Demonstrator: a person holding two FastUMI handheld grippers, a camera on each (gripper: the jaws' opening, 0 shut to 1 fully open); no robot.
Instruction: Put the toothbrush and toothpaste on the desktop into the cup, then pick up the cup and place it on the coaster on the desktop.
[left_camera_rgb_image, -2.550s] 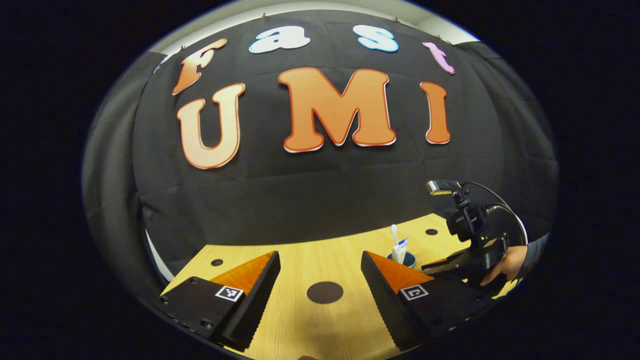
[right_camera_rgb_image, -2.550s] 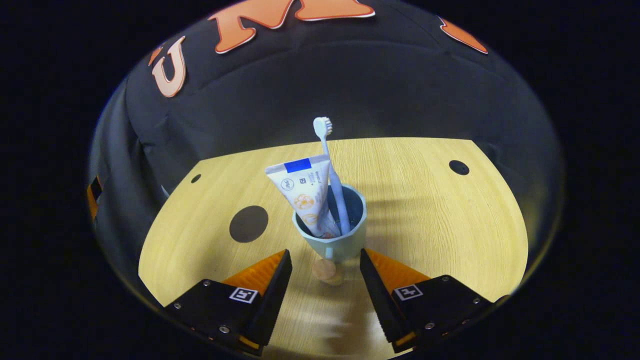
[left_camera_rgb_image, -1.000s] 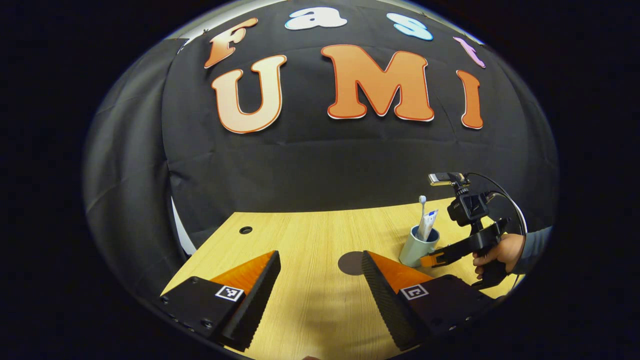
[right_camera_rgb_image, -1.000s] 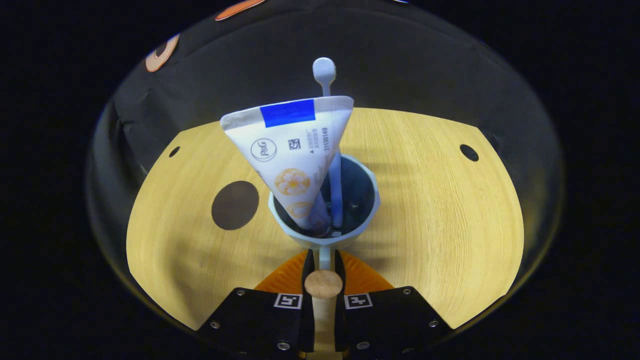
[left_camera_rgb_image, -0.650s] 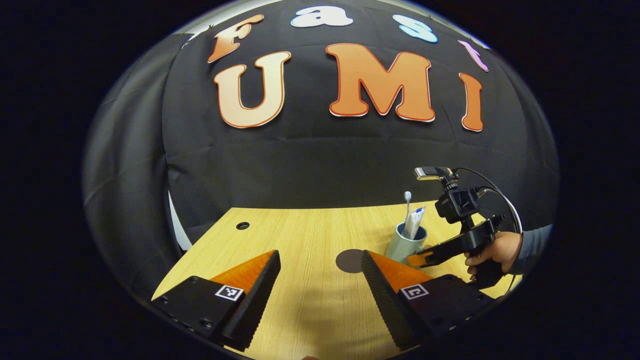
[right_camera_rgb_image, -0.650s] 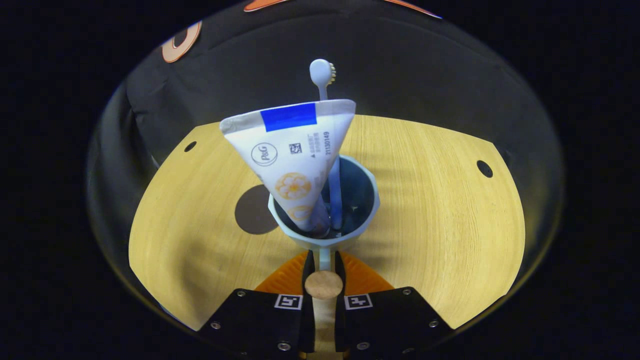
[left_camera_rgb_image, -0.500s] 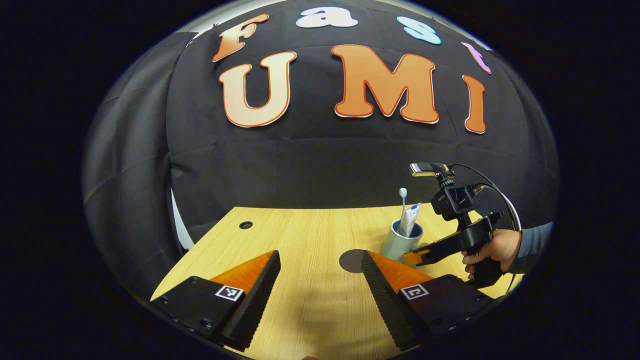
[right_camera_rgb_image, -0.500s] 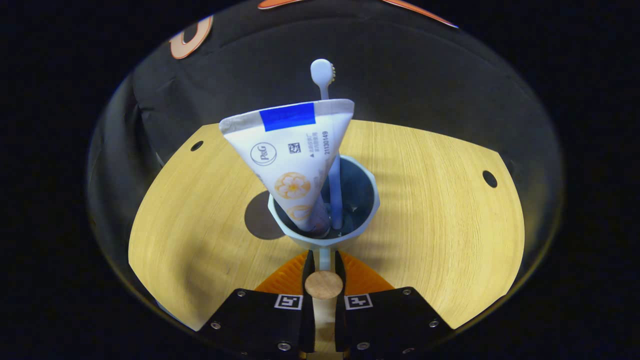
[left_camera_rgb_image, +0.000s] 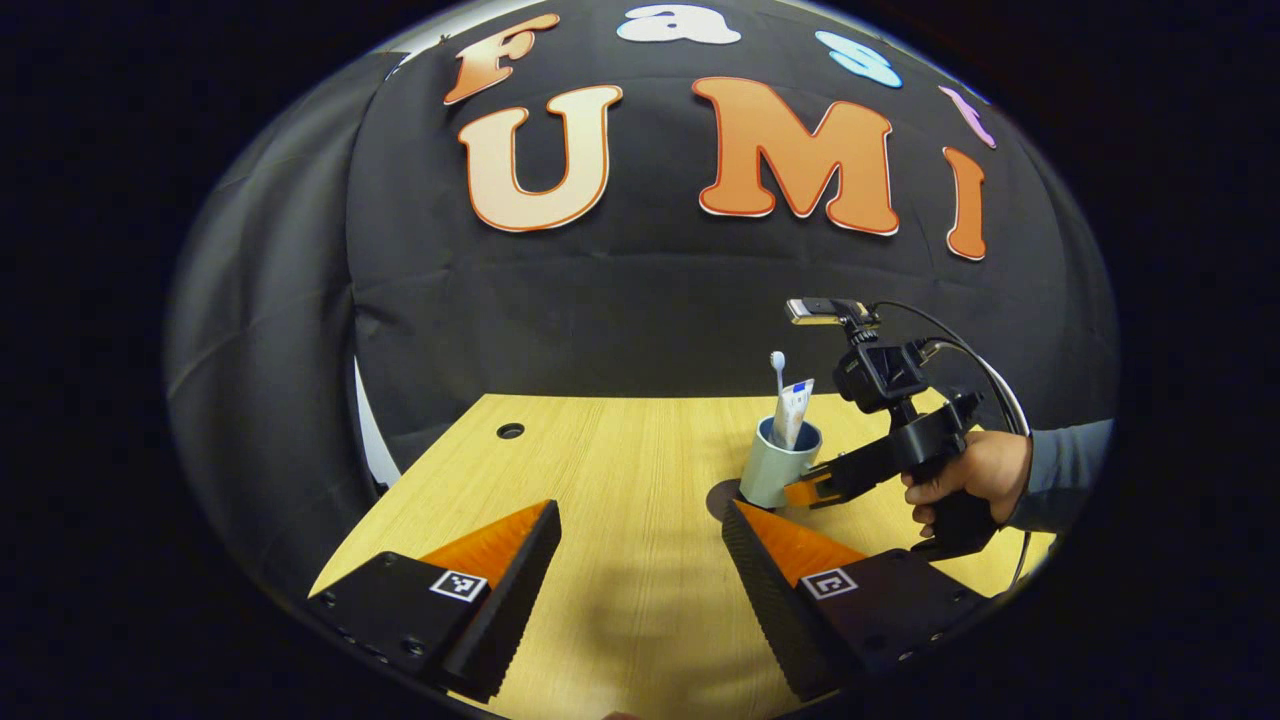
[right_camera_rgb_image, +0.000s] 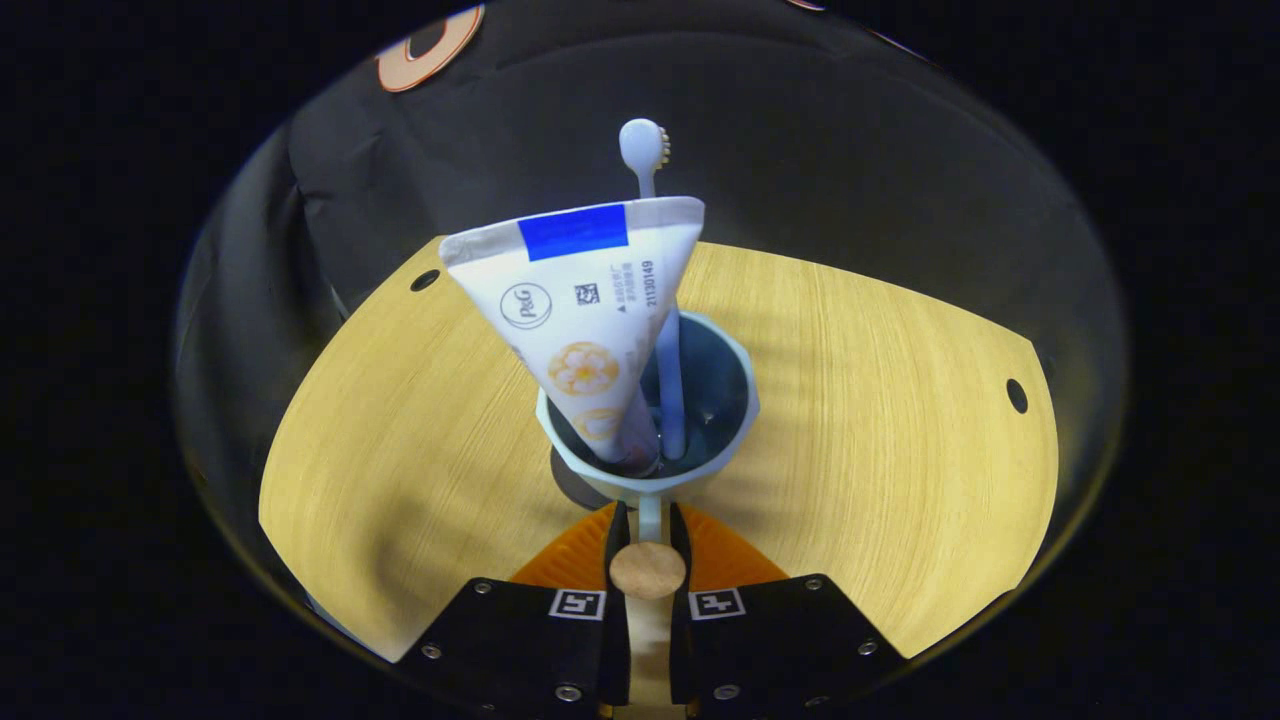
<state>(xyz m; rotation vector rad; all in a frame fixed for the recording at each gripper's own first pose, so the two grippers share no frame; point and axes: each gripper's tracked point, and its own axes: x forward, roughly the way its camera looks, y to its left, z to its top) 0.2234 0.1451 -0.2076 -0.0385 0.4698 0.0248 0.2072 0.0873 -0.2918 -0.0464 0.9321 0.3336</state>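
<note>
You have the right gripper (right_camera_rgb_image: 647, 535) clenched on the cup (right_camera_rgb_image: 648, 470) by its handle, keeping the toothbrush (right_camera_rgb_image: 652, 250) and toothpaste (right_camera_rgb_image: 585, 300) upright inside, just over the coaster (right_camera_rgb_image: 572, 485), while your left gripper (left_camera_rgb_image: 640, 560) waits released aside.

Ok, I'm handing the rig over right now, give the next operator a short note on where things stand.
Right gripper: shut on the cup's handle, cup held over the coaster.
Left gripper: open, holding nothing, hanging over the table nearer the operator.
Toothbrush and toothpaste: both standing in the cup.
Done: both items loaded, cup gripped.
Left: whether the cup already rests on the coaster can't be told; settle it there and open the right gripper.
</note>
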